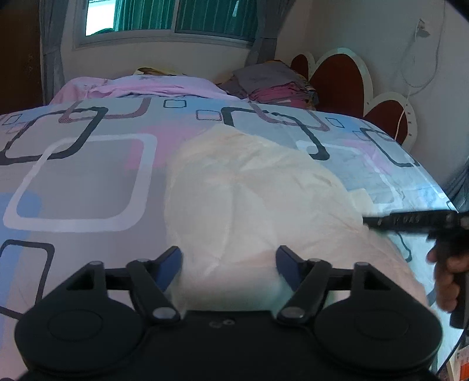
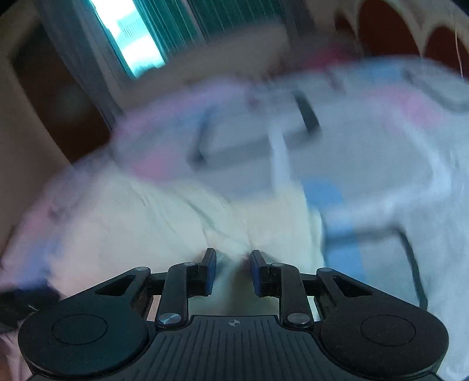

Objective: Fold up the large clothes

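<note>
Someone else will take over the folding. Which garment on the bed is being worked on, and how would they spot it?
Start at the bed with its bedspread of rounded squares. At the near edge, in front of the left gripper, lies a cream garment. It is plain and pale, unlike the patterned cover and the darker folded pile by the headboard.

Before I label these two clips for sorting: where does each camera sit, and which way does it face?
Left wrist: on the left claw, looking forward and down across the bed toward the window; its open fingers frame the cream garment, and the right claw and hand show at the edge.
Right wrist: on the right claw, tilted and motion-blurred, same direction; narrow fingers pinch a cream fold.
Shared: garment, patterned bedspread, window, headboard.
</note>
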Demonstrator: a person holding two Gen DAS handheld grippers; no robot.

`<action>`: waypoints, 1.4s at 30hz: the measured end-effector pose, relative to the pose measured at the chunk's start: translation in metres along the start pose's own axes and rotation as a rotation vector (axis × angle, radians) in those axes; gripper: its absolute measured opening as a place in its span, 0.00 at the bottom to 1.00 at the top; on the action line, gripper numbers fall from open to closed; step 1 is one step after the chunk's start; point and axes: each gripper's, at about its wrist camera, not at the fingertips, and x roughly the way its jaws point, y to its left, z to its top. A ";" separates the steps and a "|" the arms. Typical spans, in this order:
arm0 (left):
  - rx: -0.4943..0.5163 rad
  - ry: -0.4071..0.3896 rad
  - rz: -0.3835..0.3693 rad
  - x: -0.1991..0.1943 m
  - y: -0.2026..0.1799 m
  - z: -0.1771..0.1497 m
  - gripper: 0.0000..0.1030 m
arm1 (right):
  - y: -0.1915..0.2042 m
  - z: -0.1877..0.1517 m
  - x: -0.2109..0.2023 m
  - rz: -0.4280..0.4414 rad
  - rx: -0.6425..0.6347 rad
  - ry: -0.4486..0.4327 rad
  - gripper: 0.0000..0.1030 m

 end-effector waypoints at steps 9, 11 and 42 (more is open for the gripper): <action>-0.195 -0.004 -0.100 -0.012 0.046 -0.011 0.99 | -0.077 -0.033 -0.054 0.193 0.256 -0.025 1.00; -0.316 0.033 -0.144 -0.005 0.067 -0.019 0.98 | -0.090 -0.041 -0.047 0.243 0.342 0.021 1.00; -0.562 0.177 -0.364 0.048 0.092 -0.049 1.00 | -0.069 -0.041 0.018 0.469 0.338 0.237 1.00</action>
